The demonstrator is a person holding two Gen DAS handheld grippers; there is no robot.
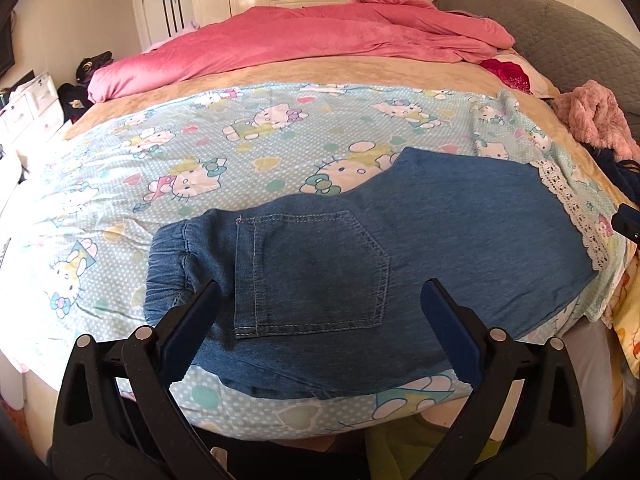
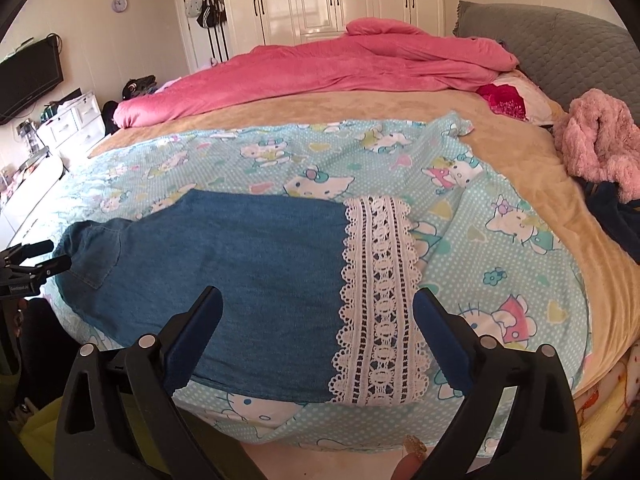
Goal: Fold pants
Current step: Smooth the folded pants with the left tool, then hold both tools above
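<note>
Blue denim pants (image 1: 400,240) lie flat near the front edge of the bed, folded lengthwise, back pocket (image 1: 308,268) up, elastic waistband (image 1: 172,256) at the left, white lace hem (image 2: 380,300) at the right. My left gripper (image 1: 324,288) is open and empty, hovering over the pocket end. My right gripper (image 2: 320,296) is open and empty, hovering over the leg (image 2: 240,260) by the lace hem. The left gripper also shows at the left edge of the right wrist view (image 2: 40,260).
The pants rest on a light-blue Hello Kitty sheet (image 1: 200,160) over a beige blanket (image 2: 520,168). A pink duvet (image 1: 320,40) lies at the back. A pink fluffy garment (image 2: 600,144) and dark clothing (image 2: 620,216) sit at the right. White drawers (image 2: 76,120) stand left.
</note>
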